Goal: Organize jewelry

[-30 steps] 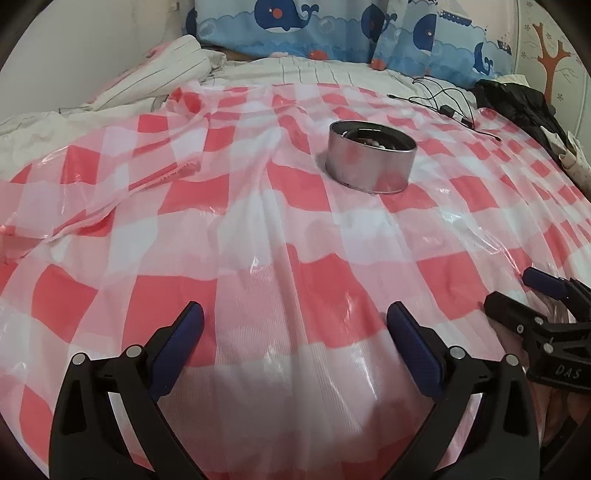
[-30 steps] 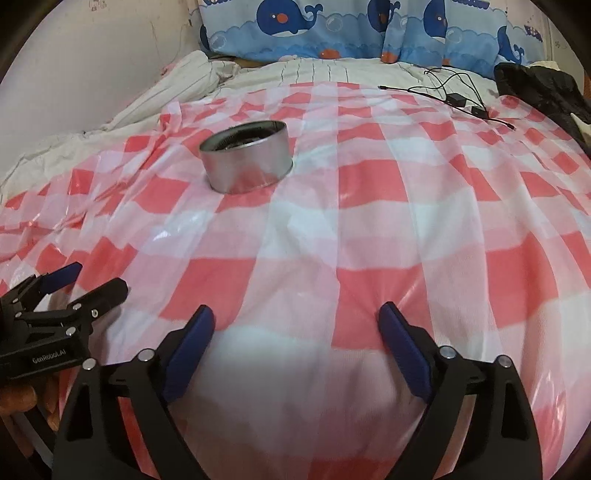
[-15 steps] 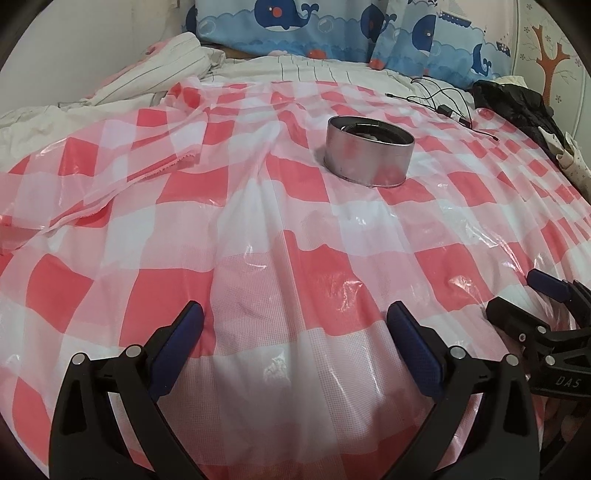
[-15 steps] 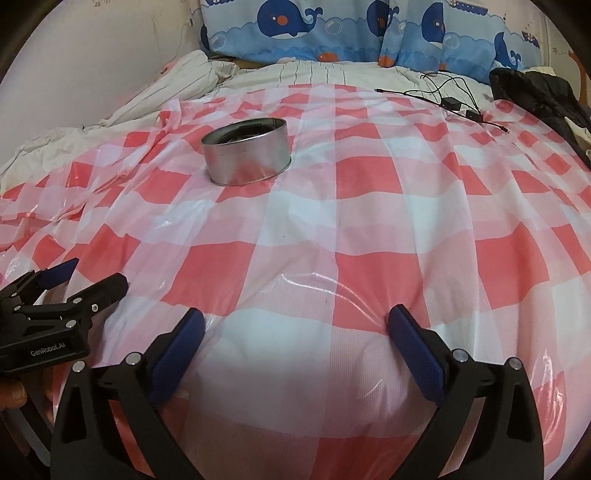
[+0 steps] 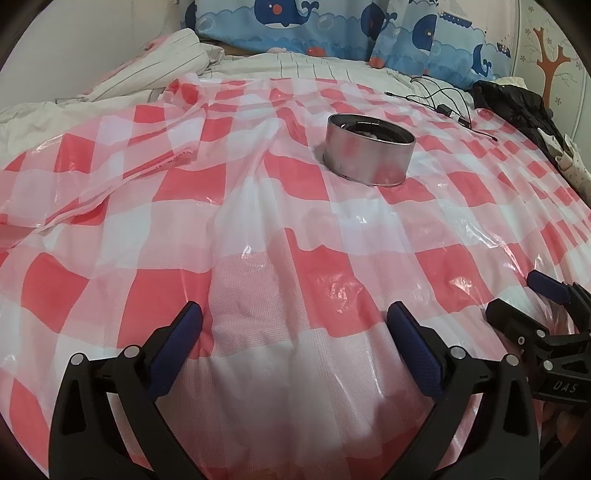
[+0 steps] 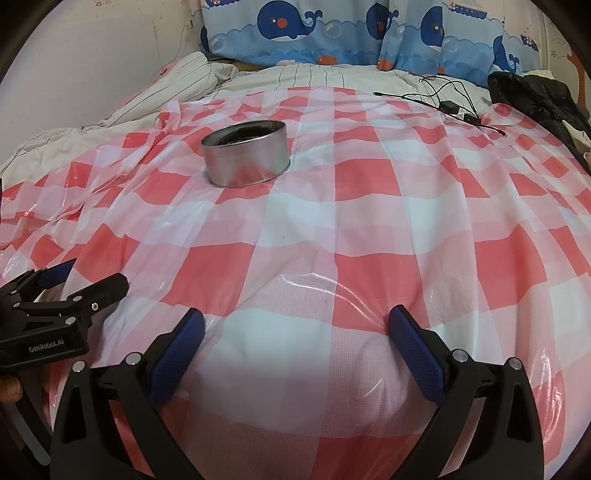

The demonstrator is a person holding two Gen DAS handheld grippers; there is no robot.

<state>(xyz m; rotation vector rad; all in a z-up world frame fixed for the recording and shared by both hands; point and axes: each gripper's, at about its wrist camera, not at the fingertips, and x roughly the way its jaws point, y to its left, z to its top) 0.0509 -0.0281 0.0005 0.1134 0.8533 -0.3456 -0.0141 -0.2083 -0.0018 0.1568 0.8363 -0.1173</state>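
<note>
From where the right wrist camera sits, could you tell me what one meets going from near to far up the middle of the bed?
Right gripper → checked plastic sheet → round metal tin → striped bedding → whale-print pillows.

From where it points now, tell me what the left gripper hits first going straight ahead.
Most likely the checkered plastic sheet itself: the open left gripper hangs low over it and the sheet rises ahead. The silver tin stands further on, slightly right of centre; depth is uncertain.
</note>
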